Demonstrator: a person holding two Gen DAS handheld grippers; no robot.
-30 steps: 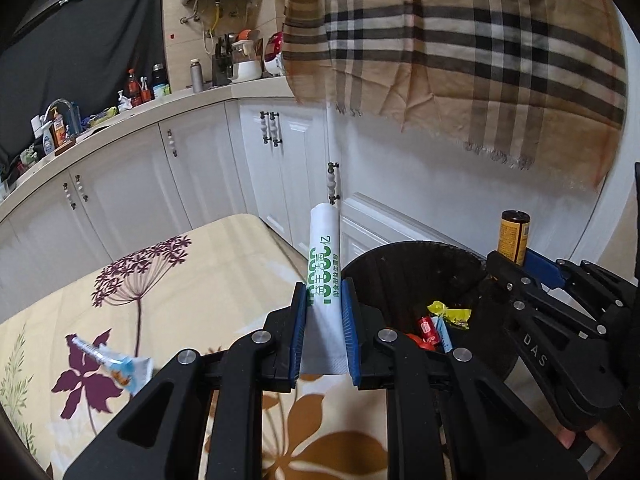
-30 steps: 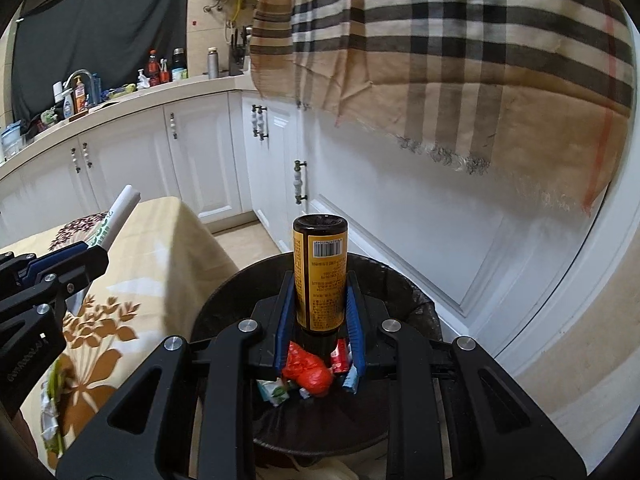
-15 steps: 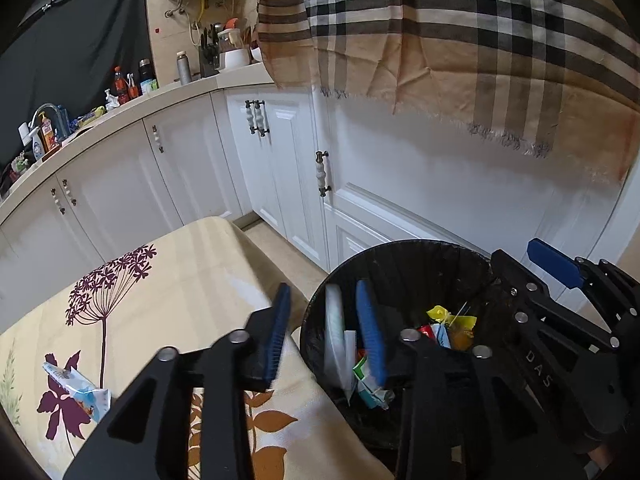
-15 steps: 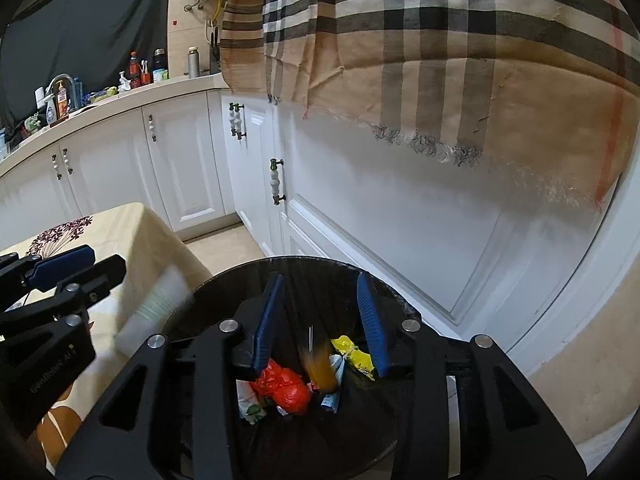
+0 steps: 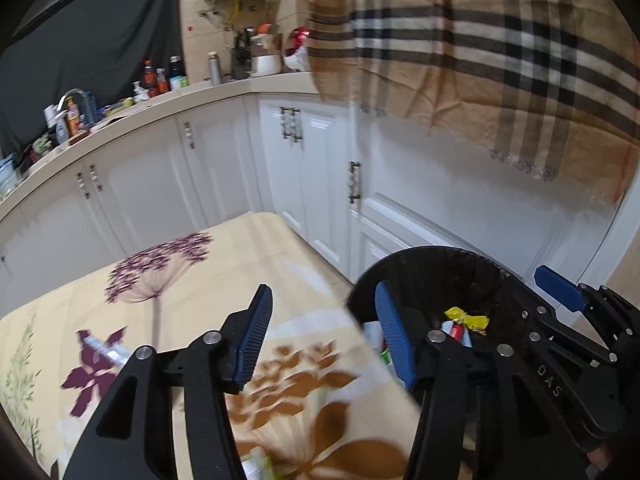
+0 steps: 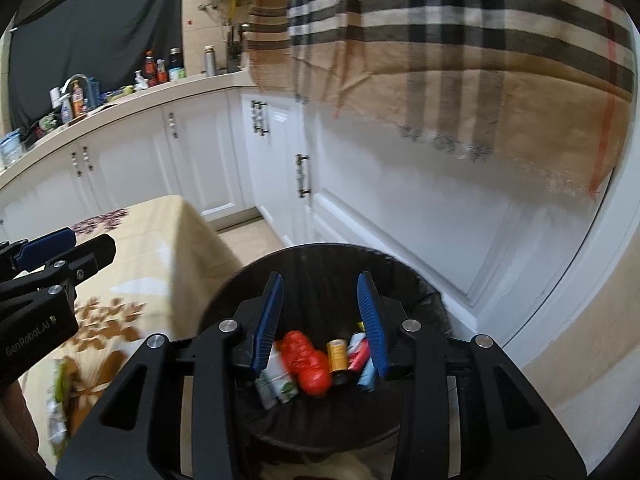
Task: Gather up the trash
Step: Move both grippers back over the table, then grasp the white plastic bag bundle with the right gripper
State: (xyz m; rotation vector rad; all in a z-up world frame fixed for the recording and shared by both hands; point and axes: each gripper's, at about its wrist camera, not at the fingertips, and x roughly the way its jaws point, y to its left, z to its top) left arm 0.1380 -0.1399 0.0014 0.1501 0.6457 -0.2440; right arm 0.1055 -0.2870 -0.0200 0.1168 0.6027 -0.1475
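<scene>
The black trash bin (image 5: 480, 264) (image 6: 416, 280) stands beside the floral-cloth table (image 5: 168, 280) (image 6: 160, 248). Inside it lie a yellow can (image 6: 337, 356), a red crumpled wrapper (image 6: 306, 364), a yellow wrapper (image 5: 466, 318) and other packets. My right gripper (image 6: 320, 312) is open and empty, right above the bin. My left gripper (image 5: 324, 332) is open and empty over the table's edge next to the bin. A blue-white wrapper (image 5: 106, 350) lies on the table at the left. A green-white packet (image 5: 256, 460) lies near the table's front.
White cabinets (image 5: 224, 168) run behind the table and bin. A plaid cloth (image 5: 480, 52) hangs over the counter at the right. The counter (image 5: 120, 108) holds bottles and a sink. More litter (image 6: 56, 408) lies at the table's near edge, blurred.
Both grippers opened: the left dropped the white roll and the right dropped the yellow can into the bin. The left gripper has since swung left, back over the table.
</scene>
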